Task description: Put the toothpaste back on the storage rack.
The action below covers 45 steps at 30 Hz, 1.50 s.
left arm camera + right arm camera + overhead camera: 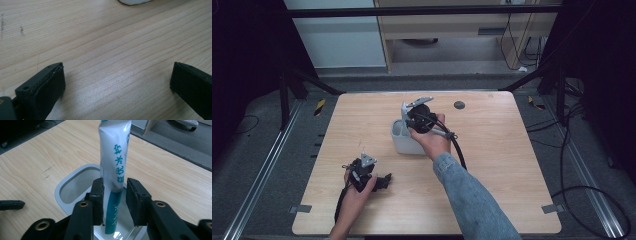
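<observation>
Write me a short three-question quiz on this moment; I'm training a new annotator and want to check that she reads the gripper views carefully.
1. True or false: the left gripper holds something between its jaws.
2. What stands between the jaws of the right gripper? A) a white and teal tube B) a spoon C) a pen
3. Which part of the tube is inside the white container, which stands on the wooden table?

Key
1. False: its jaws are wide apart over bare table.
2. A; the jaws flank it with small gaps showing.
3. Its lower end; the rest stands upright above the rim.
</observation>
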Motion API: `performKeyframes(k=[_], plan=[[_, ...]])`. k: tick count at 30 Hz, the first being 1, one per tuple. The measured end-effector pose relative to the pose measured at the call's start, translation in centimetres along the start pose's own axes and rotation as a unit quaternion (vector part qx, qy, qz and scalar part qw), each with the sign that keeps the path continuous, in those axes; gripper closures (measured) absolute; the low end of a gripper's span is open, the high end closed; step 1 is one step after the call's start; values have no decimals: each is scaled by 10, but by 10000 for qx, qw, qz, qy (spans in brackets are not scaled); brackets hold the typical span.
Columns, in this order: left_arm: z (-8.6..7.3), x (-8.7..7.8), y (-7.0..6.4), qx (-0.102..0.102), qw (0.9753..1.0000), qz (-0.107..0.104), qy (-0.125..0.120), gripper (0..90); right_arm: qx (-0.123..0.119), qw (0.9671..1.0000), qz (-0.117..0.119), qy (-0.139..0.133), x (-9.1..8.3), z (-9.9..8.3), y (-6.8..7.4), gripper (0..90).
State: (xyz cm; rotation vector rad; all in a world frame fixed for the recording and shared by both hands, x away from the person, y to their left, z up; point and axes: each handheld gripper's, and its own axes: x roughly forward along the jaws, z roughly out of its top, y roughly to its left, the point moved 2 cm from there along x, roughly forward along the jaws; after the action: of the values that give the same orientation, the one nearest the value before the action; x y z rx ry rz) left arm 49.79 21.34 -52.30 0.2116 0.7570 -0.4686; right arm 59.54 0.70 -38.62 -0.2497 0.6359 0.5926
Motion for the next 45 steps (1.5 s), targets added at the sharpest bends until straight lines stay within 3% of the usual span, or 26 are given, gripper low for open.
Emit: performKeyframes(k=[18, 30, 35, 45], plan=[[0, 0, 0, 1, 10000, 0, -2, 0, 72, 9999, 72, -83, -16, 0, -2, 482], [0, 0, 0, 1, 10000, 1, 0, 0, -38, 9996, -5, -276, -19, 0, -10, 239], [0, 0, 0, 5, 10000, -2, -7, 0, 55, 9997, -44, -238, -25, -1, -13, 121], [0, 0, 0, 3, 10000, 1, 1, 0, -109, 9989, 4, -462, -45, -1, -17, 77]])
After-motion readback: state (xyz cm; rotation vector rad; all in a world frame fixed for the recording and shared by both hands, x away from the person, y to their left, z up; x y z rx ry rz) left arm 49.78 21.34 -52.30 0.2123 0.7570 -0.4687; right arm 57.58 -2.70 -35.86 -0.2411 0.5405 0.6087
